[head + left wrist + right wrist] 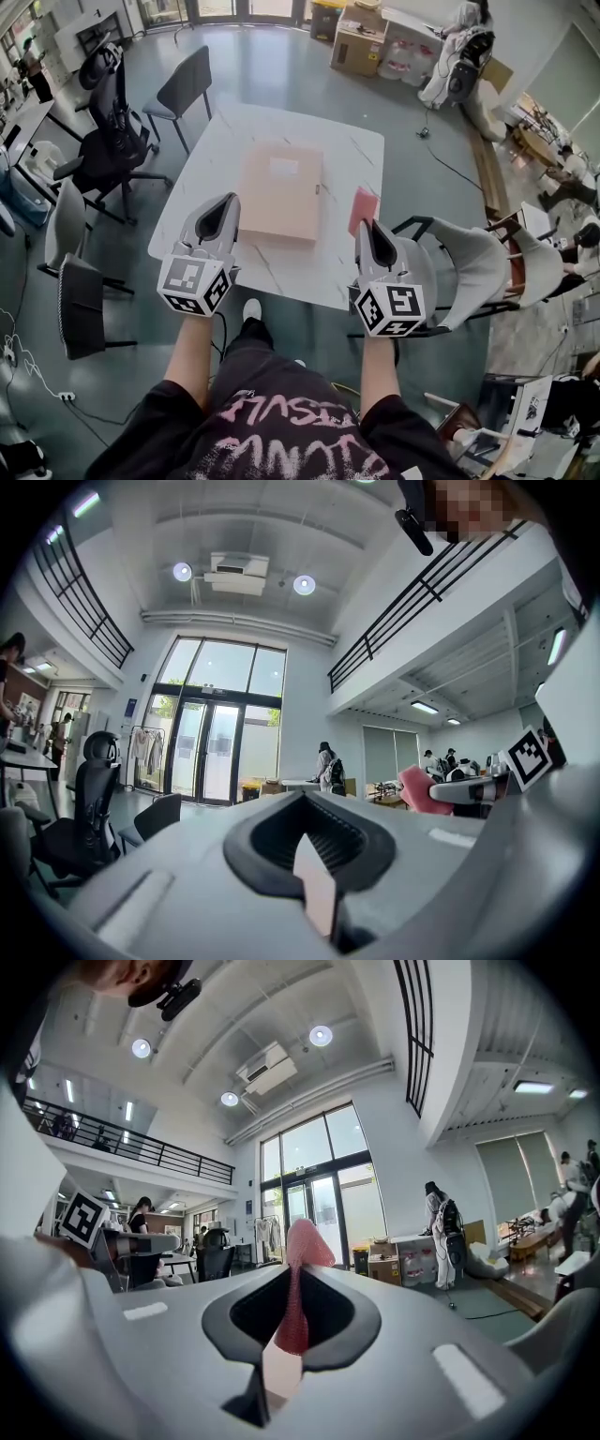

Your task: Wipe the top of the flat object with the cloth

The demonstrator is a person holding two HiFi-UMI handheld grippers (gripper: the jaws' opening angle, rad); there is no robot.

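Head view shows the left gripper (pixel 218 208) at the near edge of the white table (pixel 234 131), held over its 7 o'clock corner. In the left gripper view its jaws are pressed together with nothing between them.

The flat object (pixel 280 190), a tan board-like box, lies flat in the middle of the table, at about 1 o'clock from the left gripper and just beyond its tip. Its long axis runs from 12 to 6 o'clock, and a pale label sits near its far end.

The pink cloth (pixel 364 208) is just beside the flat object's 4 o'clock corner, off its top. It sticks out of the right gripper (pixel 376 236) toward 12 o'clock. The right gripper view shows the jaws clamped on the cloth's lower part, with its free end standing up past the tips. From this gripper the flat object lies at about 11 o'clock.
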